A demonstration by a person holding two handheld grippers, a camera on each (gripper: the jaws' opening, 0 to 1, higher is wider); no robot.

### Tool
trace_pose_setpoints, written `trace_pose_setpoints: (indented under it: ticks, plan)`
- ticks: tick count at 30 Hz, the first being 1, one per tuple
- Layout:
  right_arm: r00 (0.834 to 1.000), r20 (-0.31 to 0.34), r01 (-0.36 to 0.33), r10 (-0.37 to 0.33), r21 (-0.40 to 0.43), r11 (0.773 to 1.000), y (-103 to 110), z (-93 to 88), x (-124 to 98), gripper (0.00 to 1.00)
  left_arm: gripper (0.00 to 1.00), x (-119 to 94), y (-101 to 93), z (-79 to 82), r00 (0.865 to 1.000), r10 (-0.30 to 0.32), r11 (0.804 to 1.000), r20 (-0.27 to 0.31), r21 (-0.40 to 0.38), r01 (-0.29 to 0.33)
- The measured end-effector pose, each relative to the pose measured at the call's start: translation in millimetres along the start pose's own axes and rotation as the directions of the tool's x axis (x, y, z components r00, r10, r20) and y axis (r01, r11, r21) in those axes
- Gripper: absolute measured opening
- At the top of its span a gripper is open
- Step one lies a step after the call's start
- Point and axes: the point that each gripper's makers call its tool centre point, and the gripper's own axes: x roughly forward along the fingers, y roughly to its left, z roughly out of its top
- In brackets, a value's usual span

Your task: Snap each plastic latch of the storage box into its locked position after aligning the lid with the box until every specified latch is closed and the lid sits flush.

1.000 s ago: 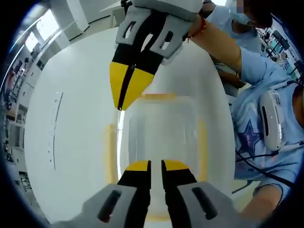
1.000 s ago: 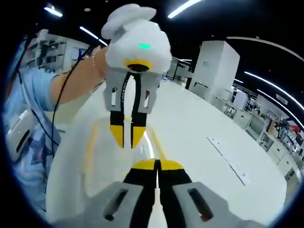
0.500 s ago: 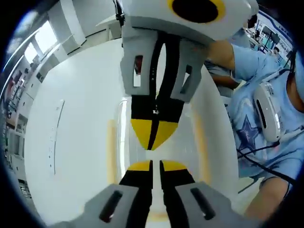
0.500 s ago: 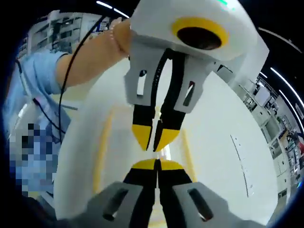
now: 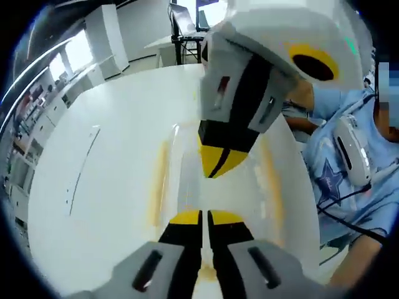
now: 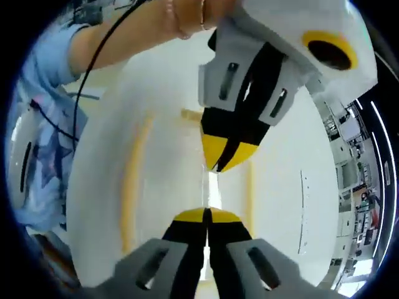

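The clear storage box (image 5: 187,187) lies on the white table with its lid on and pale yellow latches (image 5: 156,187) along its sides. In the left gripper view my left gripper (image 5: 204,217) is shut above the lid. My right gripper (image 5: 219,167) points back at it from the top, also shut, with a small gap between the two tips. In the right gripper view my right gripper (image 6: 207,215) is shut over the box (image 6: 168,187). My left gripper (image 6: 224,159) hangs tilted opposite it. Yellow latches (image 6: 131,180) show left, right and at the far end.
A person in a light blue shirt (image 5: 349,168) stands by the table's edge, an arm (image 6: 143,25) reaching over it. A thin strip (image 5: 81,168) lies on the white table (image 5: 112,124) beside the box. Cabinets and a desk (image 5: 187,25) stand behind.
The two grippers came tip to tip over the lid half a second ago. They have since drawn slightly apart, each tilting sideways in the other's view. Both stay shut.
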Motion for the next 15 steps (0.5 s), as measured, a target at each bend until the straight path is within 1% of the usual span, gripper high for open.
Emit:
trace_pose_setpoints:
  ticks: [2, 3, 4, 5, 6, 7, 9, 10, 11, 12, 13, 15]
  plan:
    - [1.000, -0.018, 0.006, -0.007, -0.009, 1.000, 1, -0.3, 1, 0.00, 0.07, -9, 3.1, 6.5, 0.997, 0.023, 1.000, 0.079, -0.004, -0.022]
    - [0.999, -0.029, 0.015, -0.016, -0.017, 1.000, 1, -0.5, 1, 0.00, 0.06, -22, 5.1, 14.0, 0.984, 0.043, 0.999, 0.173, -0.027, -0.039]
    - [0.999, -0.042, 0.029, -0.030, -0.022, 0.999, 2, -0.5, 1, 0.00, 0.06, -32, 4.9, 16.6, 0.973, 0.052, 0.998, 0.224, -0.044, -0.044]
    - [0.998, -0.049, 0.036, -0.038, -0.030, 0.999, 2, -0.4, 1, 0.00, 0.06, -40, 3.6, 14.0, 0.967, 0.062, 0.997, 0.248, -0.052, -0.051]
    - [0.998, -0.055, 0.042, -0.044, -0.029, 0.999, 2, 0.2, 1, 0.00, 0.06, -47, 4.4, 9.5, 0.963, 0.085, 0.996, 0.256, -0.049, -0.075]
    - [0.997, -0.056, 0.044, -0.046, -0.028, 0.999, 2, 0.2, 1, 0.00, 0.06, -53, 4.5, 3.0, 0.962, 0.100, 0.995, 0.254, -0.050, -0.090]
    - [0.997, -0.063, 0.047, -0.048, -0.024, 0.999, 1, 0.3, 1, 0.00, 0.06, -58, 1.6, -11.4, 0.965, 0.114, 0.993, 0.238, -0.067, -0.101]
    - [0.996, -0.068, 0.047, -0.049, -0.029, 0.998, 2, 0.6, 1, 0.00, 0.06, -59, 0.8, -18.3, 0.965, 0.121, 0.992, 0.235, -0.076, -0.106]
    - [0.996, -0.075, 0.048, -0.051, -0.041, 0.998, 2, 0.9, 1, 0.00, 0.06, -59, -0.6, -26.4, 0.968, 0.118, 0.990, 0.222, -0.099, -0.098]
    - [0.995, -0.088, 0.050, -0.055, -0.064, 0.997, 3, 1.4, 2, 0.00, 0.06, -57, -3.7, -36.8, 0.973, 0.110, 0.990, 0.204, -0.104, -0.090]
    - [0.994, -0.093, 0.049, -0.055, -0.069, 0.996, 3, 2.0, 2, 0.00, 0.05, -56, -4.6, -44.8, 0.973, 0.117, 0.989, 0.197, -0.111, -0.096]
    - [0.993, -0.103, 0.046, -0.053, -0.070, 0.996, 3, 2.3, 2, 0.00, 0.05, -55, -6.7, -52.5, 0.974, 0.117, 0.988, 0.195, -0.127, -0.093]
